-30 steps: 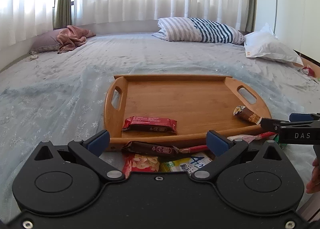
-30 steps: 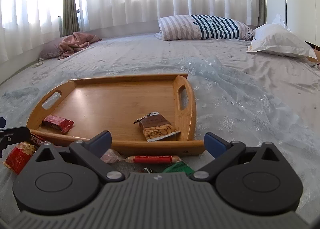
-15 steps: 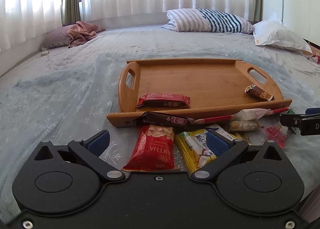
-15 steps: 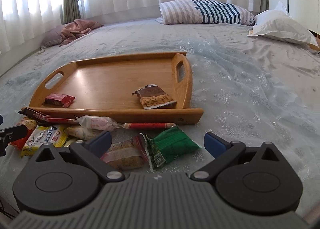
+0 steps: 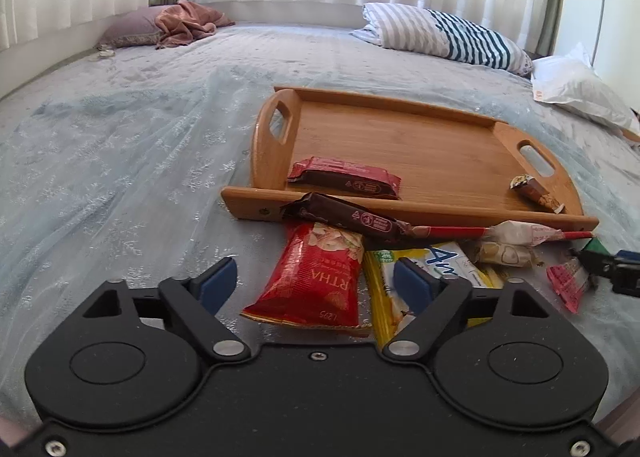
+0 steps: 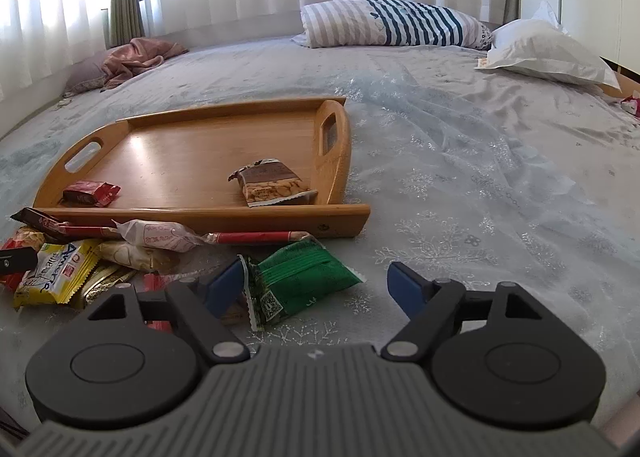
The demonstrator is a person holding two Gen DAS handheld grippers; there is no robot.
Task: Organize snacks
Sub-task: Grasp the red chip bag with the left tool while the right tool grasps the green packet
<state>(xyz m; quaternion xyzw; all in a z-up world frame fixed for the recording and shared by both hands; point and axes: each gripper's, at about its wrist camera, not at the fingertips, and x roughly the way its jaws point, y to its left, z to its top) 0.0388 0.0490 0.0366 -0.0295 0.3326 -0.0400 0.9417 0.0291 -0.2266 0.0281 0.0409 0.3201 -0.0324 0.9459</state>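
A wooden tray (image 5: pixel 420 145) lies on the pale blue bedspread (image 5: pixel 120 161), and most snacks are in a loose heap just in front of its near rim. The left gripper (image 5: pixel 316 281) is over this heap; its jaws are closing, and the red peanut bag (image 5: pixel 316 277) lies between them, but the blue pads do not press it. At about 3 o'clock from this bag is a yellow packet (image 5: pixel 404 277), partly behind the right finger. At 12 o'clock a dark brown bar (image 5: pixel 344 215) leans on the tray rim, and a thin red stick (image 5: pixel 460 232) continues from it toward 3 o'clock. Inside the tray are a red bar (image 5: pixel 344 177) near the left handle and a small brown packet (image 5: pixel 534 193) near the right handle. The right gripper (image 6: pixel 316 285) is also closing with nothing clamped; the green packet (image 6: pixel 300 281) lies between its jaws, close to the left pad, though I cannot tell if it touches. At 10 o'clock from the green packet is a white wrapped snack (image 6: pixel 160 235). A striped pillow (image 6: pixel 392 23) rests far back at 12 o'clock.
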